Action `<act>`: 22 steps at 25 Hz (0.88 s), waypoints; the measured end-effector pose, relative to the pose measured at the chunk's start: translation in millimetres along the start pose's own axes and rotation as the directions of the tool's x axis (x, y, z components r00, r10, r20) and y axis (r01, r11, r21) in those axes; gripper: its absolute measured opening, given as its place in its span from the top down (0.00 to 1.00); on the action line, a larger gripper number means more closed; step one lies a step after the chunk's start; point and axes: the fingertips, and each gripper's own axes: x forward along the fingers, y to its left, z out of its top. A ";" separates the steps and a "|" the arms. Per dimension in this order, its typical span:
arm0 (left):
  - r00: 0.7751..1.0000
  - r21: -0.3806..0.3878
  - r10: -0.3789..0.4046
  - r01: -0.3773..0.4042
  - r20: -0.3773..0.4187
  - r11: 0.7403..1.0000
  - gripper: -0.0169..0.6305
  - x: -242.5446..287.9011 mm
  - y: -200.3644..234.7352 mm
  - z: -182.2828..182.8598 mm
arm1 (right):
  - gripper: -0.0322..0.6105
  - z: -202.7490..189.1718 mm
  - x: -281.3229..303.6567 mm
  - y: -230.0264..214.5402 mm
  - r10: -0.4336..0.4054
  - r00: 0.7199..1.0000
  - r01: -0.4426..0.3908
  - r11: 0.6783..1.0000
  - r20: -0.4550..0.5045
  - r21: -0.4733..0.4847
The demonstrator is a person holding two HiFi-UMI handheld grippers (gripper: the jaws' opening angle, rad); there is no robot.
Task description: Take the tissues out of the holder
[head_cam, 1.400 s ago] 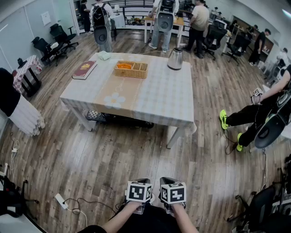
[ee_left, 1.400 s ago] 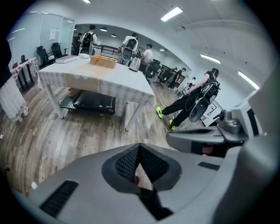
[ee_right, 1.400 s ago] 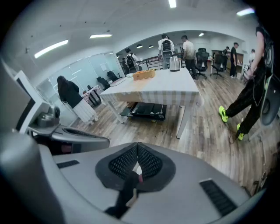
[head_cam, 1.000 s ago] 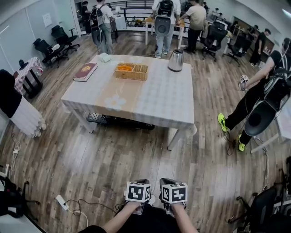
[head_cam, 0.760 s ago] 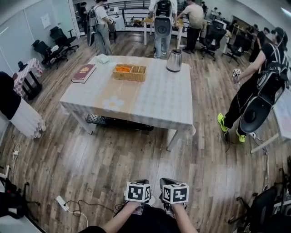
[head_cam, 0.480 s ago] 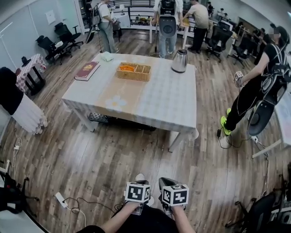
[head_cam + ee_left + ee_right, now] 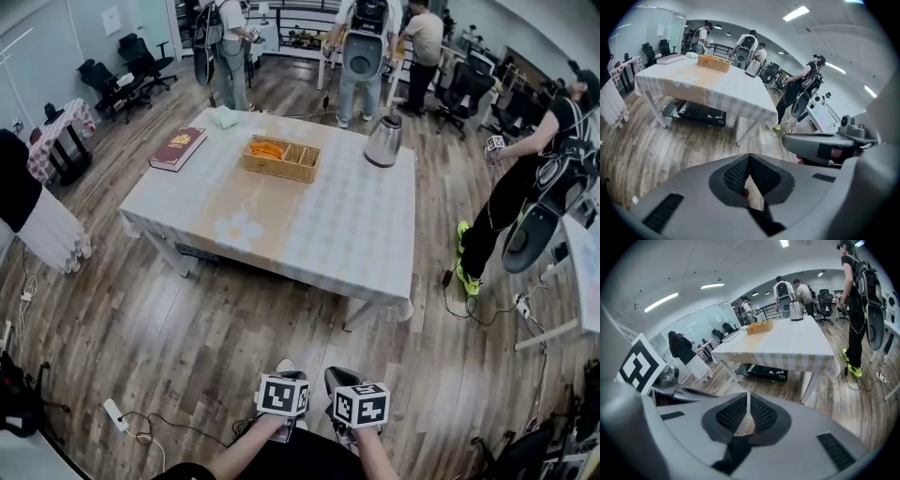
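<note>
Two grippers sit low at 6 o'clock in the head view; the left gripper (image 7: 749,161) and right gripper (image 7: 748,401) each have jaws pressed together on nothing. The table (image 7: 328,225) lies well apart at 12 o'clock. On its far half stands the wicker holder (image 7: 281,157), between a book (image 7: 177,147) at 11 and a kettle (image 7: 383,142) at 1. Its contents are too small to confirm. I judge I should close in, spread one gripper's jaws early, and steady the holder with the other.
</note>
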 end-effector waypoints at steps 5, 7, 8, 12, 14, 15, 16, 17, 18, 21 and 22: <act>1.000 -0.002 -0.007 0.007 0.011 1.000 0.96 13.1 16.7 65.8 | 0.92 67.6 26.0 -6.8 -0.007 1.000 0.007 0.999 0.005 -0.053; 1.000 0.001 -0.005 0.005 0.019 1.000 0.96 14.8 27.8 92.2 | 0.92 95.5 36.9 -6.1 -0.007 1.000 0.008 0.998 0.015 -0.065; 1.000 0.000 -0.004 0.004 0.022 1.000 0.96 15.5 33.9 105.0 | 0.92 108.5 43.3 -5.6 -0.004 1.000 0.005 0.998 0.017 -0.069; 1.000 -0.009 -0.006 0.006 0.029 1.000 0.96 21.3 56.9 149.6 | 0.92 151.2 72.2 -5.4 0.006 1.000 -0.005 0.996 0.015 -0.090; 1.000 -0.008 -0.004 0.004 0.031 1.000 0.96 25.0 68.5 167.2 | 0.92 167.5 86.8 -3.7 0.013 1.000 -0.011 0.995 0.014 -0.097; 0.999 -0.008 -0.004 0.004 0.031 1.000 0.96 26.8 73.9 175.3 | 0.92 175.0 93.5 -2.6 0.016 1.000 -0.015 0.995 0.015 -0.097; 0.999 -0.008 -0.003 0.003 0.032 1.000 0.96 28.3 79.2 182.9 | 0.91 181.9 99.9 -1.6 0.021 1.000 -0.019 0.995 0.017 -0.096; 0.999 -0.009 -0.002 0.003 0.032 1.000 0.96 29.9 84.3 190.1 | 0.91 188.1 106.0 -0.7 0.024 1.000 -0.022 0.995 0.019 -0.094; 0.999 -0.011 -0.001 0.001 0.032 1.000 0.96 31.5 89.2 196.7 | 0.90 193.4 111.7 0.0 0.027 0.999 -0.025 0.995 0.018 -0.093; 1.000 -0.024 0.001 0.000 0.029 1.000 0.96 36.4 101.5 211.6 | 0.90 203.0 125.5 1.3 0.033 0.999 -0.032 0.995 0.004 -0.093; 1.000 -0.030 0.000 0.000 0.027 1.000 0.96 37.8 104.8 214.9 | 0.90 204.5 129.1 1.7 0.034 0.999 -0.034 0.995 -0.004 -0.094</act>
